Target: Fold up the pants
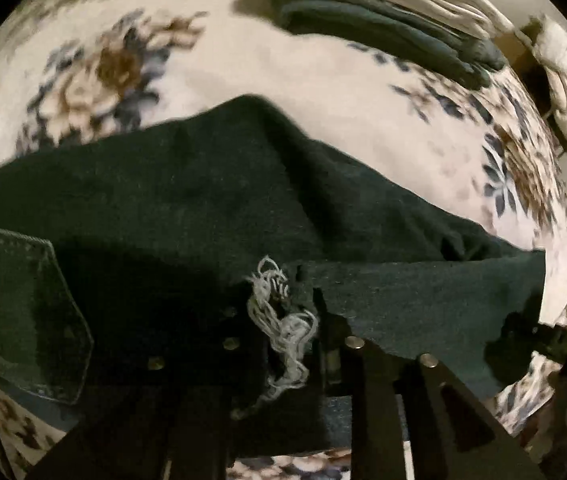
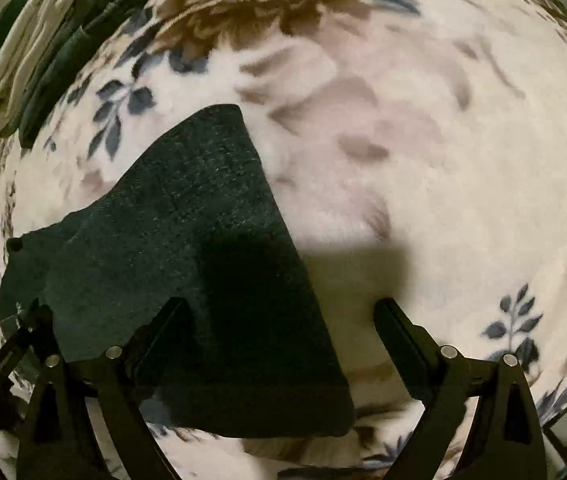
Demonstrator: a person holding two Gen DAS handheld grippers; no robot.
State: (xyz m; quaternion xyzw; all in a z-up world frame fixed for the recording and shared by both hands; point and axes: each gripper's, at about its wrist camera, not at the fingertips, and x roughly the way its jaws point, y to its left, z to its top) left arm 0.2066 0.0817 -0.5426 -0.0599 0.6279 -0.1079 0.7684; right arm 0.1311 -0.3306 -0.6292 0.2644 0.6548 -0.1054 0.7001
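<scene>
Both grippers steeply downward over pants [image 2: 187, 240]

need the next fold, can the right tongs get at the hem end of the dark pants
Probably yes: the right tongs stand open over the dark denim pants' hem end, nothing lying on it.

the left gripper [image 1: 303, 312] pointed steeply down, its 2 black fingers [image 1: 367, 364] drawn close together and pinched on dark cloth with a frayed white patch. the right gripper [image 2: 283, 320] also pointed steeply down, its 2 fingers [image 2: 399, 328] spread wide apart, pressing on nothing. the left gripper's tip showed at the lower left edge of the right wrist view.
</scene>
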